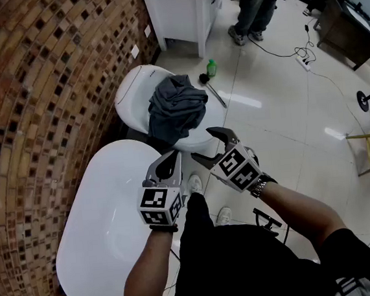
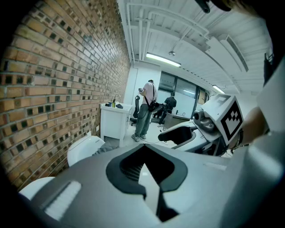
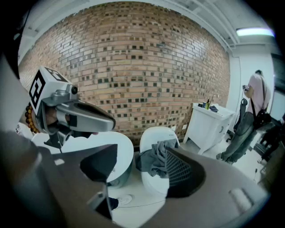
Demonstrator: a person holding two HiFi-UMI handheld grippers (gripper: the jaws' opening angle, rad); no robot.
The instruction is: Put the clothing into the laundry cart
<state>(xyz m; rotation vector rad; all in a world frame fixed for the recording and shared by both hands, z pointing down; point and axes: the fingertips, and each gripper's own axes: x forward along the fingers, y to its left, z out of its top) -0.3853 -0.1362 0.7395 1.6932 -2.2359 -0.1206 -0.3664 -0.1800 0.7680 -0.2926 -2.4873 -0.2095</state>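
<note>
Presently the right gripper [image 1: 202, 144] gapes empty near the grey clothing [image 1: 176, 106], the left gripper [image 1: 173, 159] clenched empty.

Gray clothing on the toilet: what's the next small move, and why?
Probably ease the right gripper forward and down until the gray clothing sits between its jaws, then close. The clothing lies heaped on the toilet, untouched. The right jaws stand apart and empty, aimed at it but short of it. The left gripper has its jaws together, near the bathtub.
</note>
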